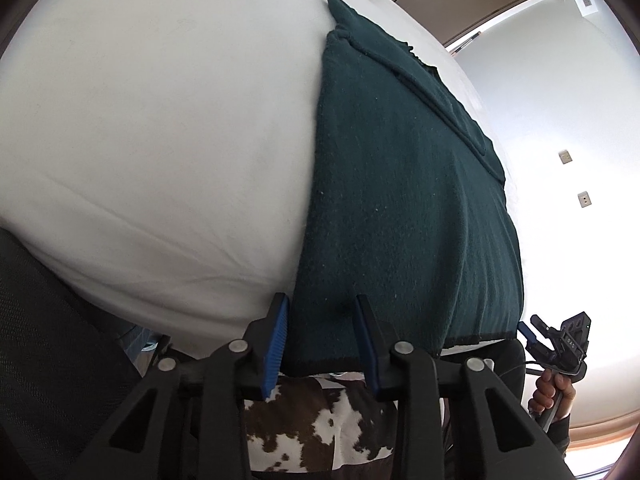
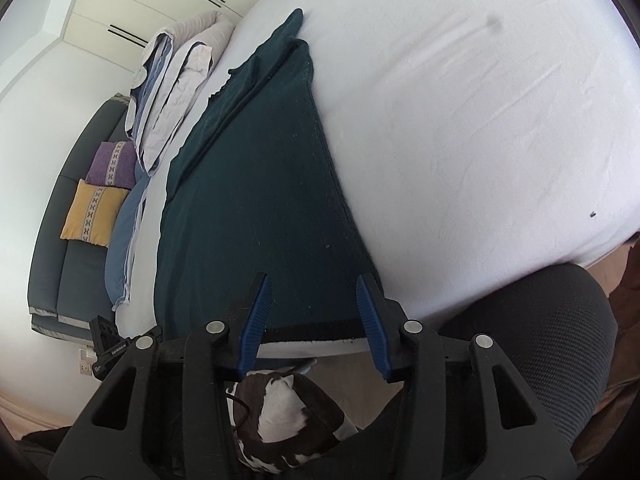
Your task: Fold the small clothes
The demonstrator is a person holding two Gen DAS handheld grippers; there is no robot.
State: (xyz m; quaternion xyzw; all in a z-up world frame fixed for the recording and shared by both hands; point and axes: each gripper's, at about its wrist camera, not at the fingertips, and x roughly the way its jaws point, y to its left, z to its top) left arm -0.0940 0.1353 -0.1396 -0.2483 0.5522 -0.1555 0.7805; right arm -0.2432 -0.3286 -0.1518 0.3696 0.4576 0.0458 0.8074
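Note:
A dark green knit garment (image 1: 400,200) lies flat on the white bed (image 1: 160,140), with one sleeve folded over its body along the far side. My left gripper (image 1: 322,304) is open, its blue-padded fingers straddling the garment's near hem corner, which hangs over the bed edge. My right gripper (image 2: 314,284) is open over the other end of the near hem (image 2: 308,330), above the garment (image 2: 260,200). The right gripper also shows in the left wrist view (image 1: 532,330), held in a hand.
Folded grey and blue bedding (image 2: 172,92) lies beyond the garment. A dark sofa with purple (image 2: 112,164) and yellow (image 2: 94,214) cushions stands beside the bed. A black mesh chair (image 2: 540,340) and a brown-and-white cowhide-pattern thing (image 1: 320,428) sit at the bed's near edge.

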